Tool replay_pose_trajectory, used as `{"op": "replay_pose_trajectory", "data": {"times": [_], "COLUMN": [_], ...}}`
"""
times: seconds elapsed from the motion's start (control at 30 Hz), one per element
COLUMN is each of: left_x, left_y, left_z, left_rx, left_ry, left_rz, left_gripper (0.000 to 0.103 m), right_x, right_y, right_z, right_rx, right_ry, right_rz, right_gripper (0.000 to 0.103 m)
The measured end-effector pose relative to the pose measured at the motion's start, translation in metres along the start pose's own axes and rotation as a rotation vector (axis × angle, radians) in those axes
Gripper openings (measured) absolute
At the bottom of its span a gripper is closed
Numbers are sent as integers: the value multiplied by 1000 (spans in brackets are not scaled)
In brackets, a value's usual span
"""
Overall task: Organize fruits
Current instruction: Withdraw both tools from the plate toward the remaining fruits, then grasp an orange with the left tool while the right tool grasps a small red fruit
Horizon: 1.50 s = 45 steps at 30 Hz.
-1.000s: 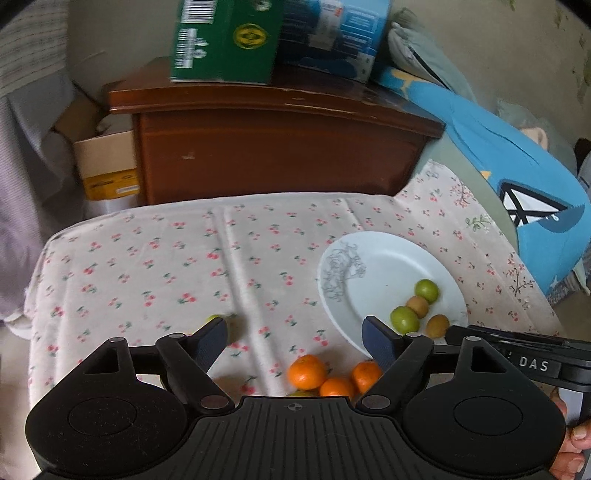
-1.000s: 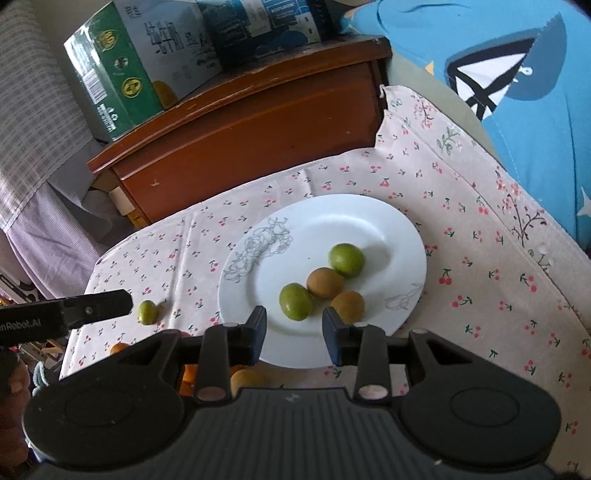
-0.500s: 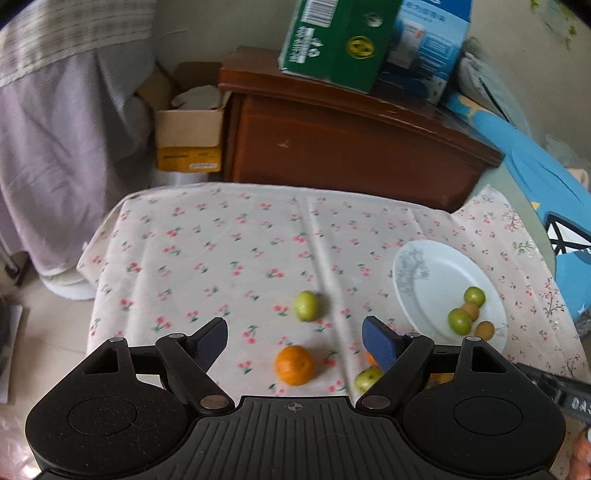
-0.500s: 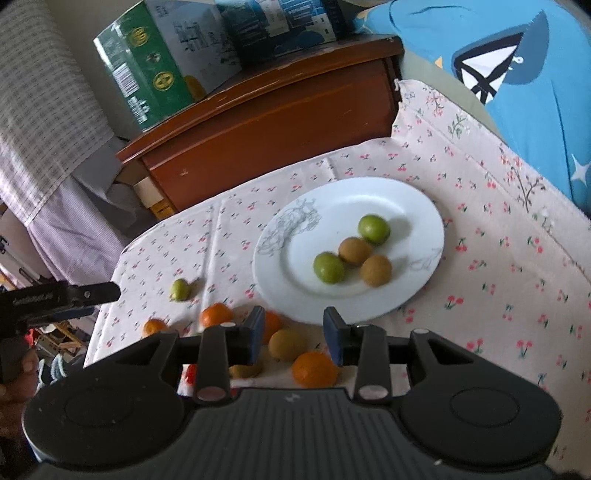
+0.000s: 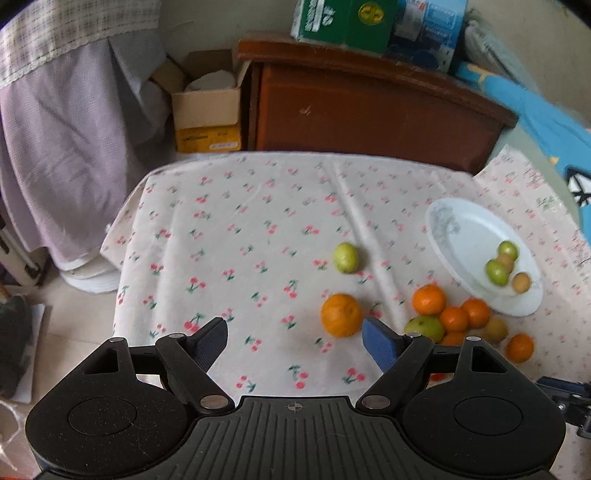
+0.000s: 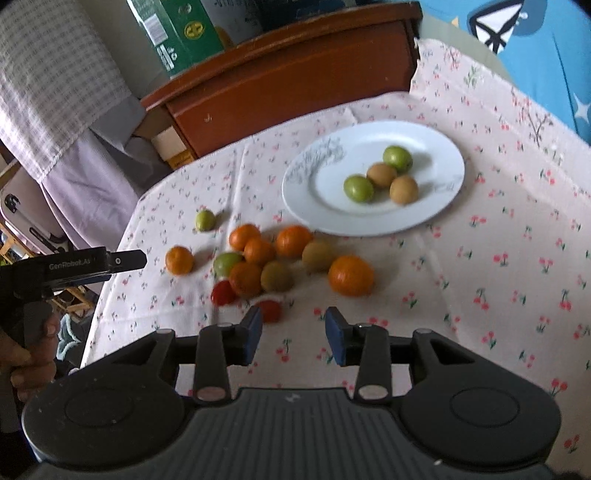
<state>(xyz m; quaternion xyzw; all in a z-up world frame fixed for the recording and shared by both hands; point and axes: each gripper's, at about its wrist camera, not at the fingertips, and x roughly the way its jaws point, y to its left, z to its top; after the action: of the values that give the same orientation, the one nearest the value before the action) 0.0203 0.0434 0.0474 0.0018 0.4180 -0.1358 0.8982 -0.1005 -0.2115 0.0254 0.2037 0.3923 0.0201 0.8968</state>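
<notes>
A white plate (image 6: 369, 225) on the cherry-print tablecloth (image 6: 480, 295) holds two green fruits (image 6: 358, 188) and two brown fruits (image 6: 403, 189). In front of it lie several loose oranges (image 6: 350, 276), green and brown fruits and two small red ones (image 6: 222, 292). My right gripper (image 6: 294, 326) hovers just short of this pile, open with a narrow gap and nothing in it. My left gripper (image 5: 295, 334) is wide open and empty over the cloth. A lone orange (image 5: 340, 314) sits just past its right finger, and a green fruit (image 5: 346, 257) lies farther off.
A brown wooden cabinet (image 5: 369, 110) with a green carton (image 5: 340, 22) on top stands behind the table. A cardboard box (image 5: 207, 107) and lilac drapes (image 5: 66, 147) are on the left, past the table's edge. A blue cushion (image 6: 535, 55) lies at the right.
Both grippers have drawn back from the plate, and the left view has swung left. The loose pile of fruit has come into view. The right jaws have spread slightly.
</notes>
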Motion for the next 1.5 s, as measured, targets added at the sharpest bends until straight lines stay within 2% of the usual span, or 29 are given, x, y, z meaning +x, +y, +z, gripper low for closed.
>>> {"op": "replay_pose_trajectory", "data": {"times": [0.07,0.2,0.33,0.83,1.13,1.3,1.33,1.5], "left_x": [5,8,14,39,47,46,46,45], "left_y": [0,-3,-5,-24,-29,-29,-30,-32], "left_z": [-2,-3,-1,-1,-4,-4,-4,-6], "left_rx": [-5,11,7,47,63,72,76,83], "left_ry": [6,-35,-59,-34,-14,-18,-17,-21], "left_rz": [-6,0,-23,-50,-43,-60,-70,-68], "left_gripper": [81,81,80,78,58,33,31,30], "right_x": [3,12,20,39,48,49,49,49], "right_y": [2,10,19,37,40,42,42,41], "right_z": [-5,-13,-14,-11,-11,-12,-12,-13], "right_rx": [-1,-31,-75,-154,-183,-198,-199,-202], "right_ry": [13,25,9,-4,-6,-11,-11,-11], "right_rz": [-1,5,-7,-38,-63,-65,-64,-59], "right_gripper": [39,39,39,39,38,29,26,25]}}
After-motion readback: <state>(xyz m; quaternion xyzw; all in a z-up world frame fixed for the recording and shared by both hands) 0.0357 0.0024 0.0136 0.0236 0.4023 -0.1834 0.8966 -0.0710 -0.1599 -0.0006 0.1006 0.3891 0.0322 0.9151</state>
